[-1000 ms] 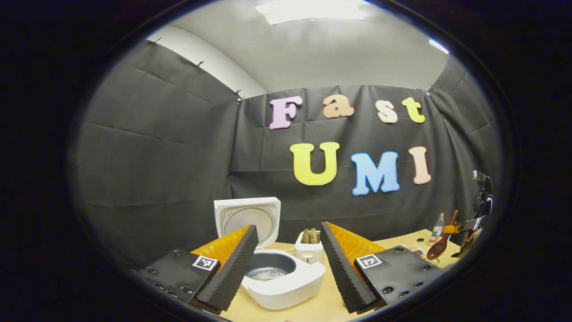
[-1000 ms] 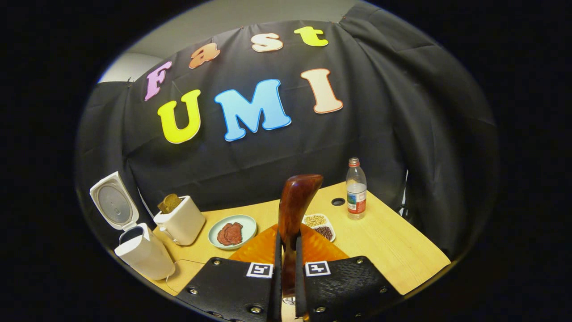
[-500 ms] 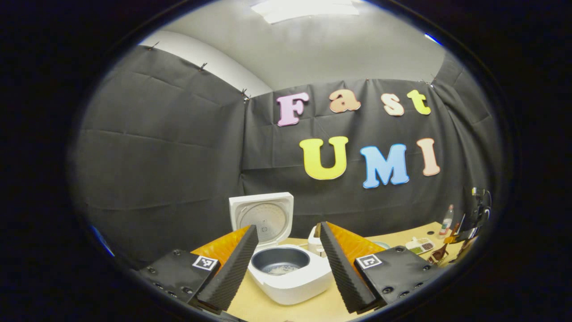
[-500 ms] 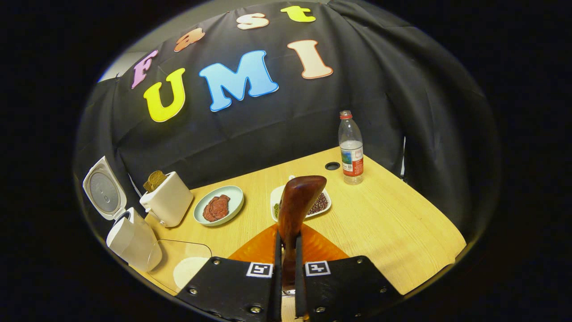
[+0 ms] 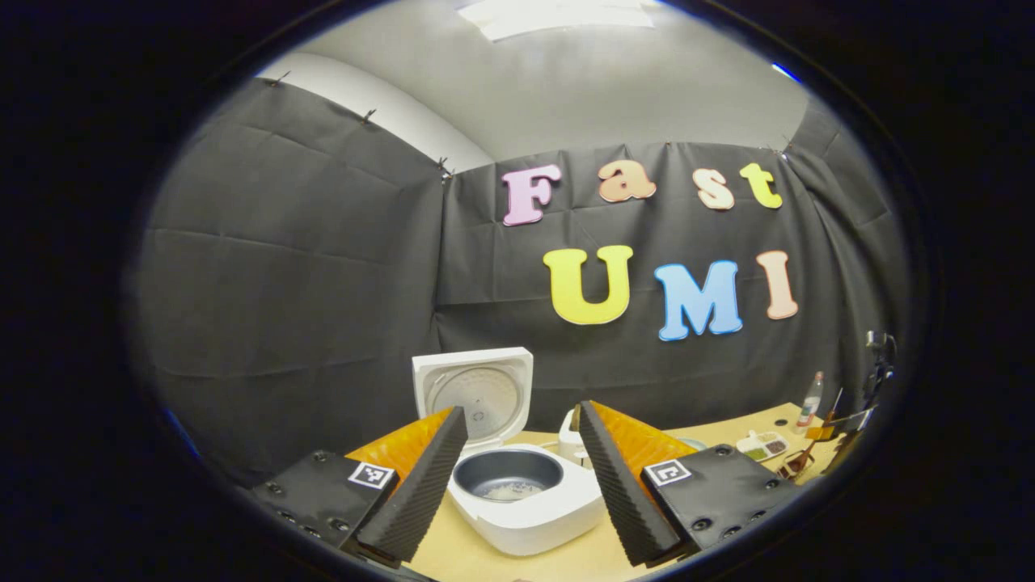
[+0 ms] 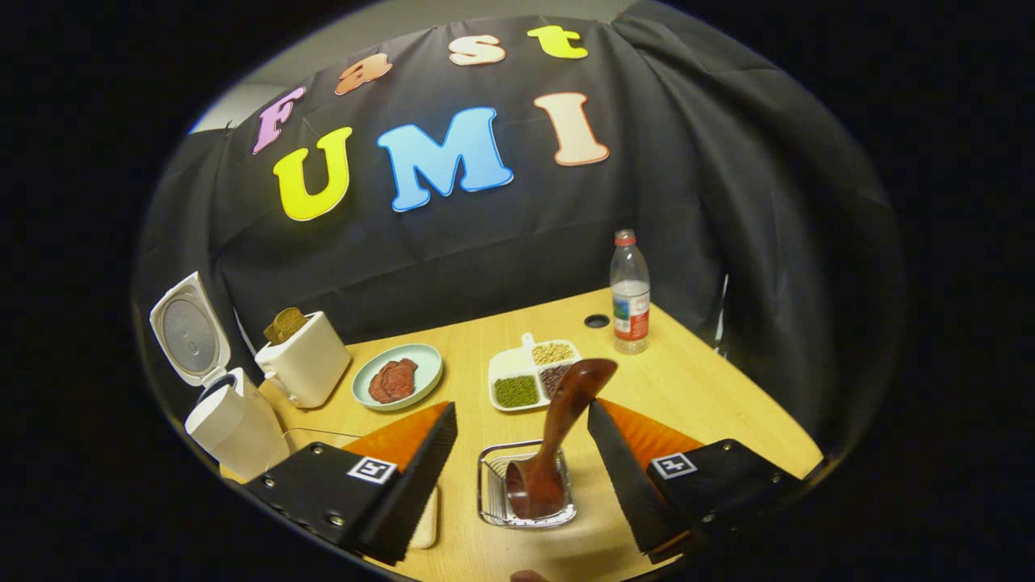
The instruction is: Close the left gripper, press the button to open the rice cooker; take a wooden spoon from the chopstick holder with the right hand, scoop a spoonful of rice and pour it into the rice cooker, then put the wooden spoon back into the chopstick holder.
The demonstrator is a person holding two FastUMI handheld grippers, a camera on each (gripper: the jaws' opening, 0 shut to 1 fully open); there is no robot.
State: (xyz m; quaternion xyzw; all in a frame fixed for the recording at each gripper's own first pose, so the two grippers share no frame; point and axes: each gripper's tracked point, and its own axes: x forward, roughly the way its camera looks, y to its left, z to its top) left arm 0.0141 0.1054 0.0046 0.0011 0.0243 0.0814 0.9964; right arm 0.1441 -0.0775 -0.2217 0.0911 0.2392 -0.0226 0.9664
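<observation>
Spoon (image 6: 558,436) stands bowl-down in the wire holder (image 6: 525,495), lower centre, between the right gripper's (image 6: 517,469) spread fingers; a sideways pull-out could knock its leaning handle over. Left gripper (image 5: 517,469) gapes, gripping nothing.

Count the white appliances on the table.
2: the open rice cooker at the table's left end, and the toaster beside it, bread in its slot. Others may be hidden.
</observation>
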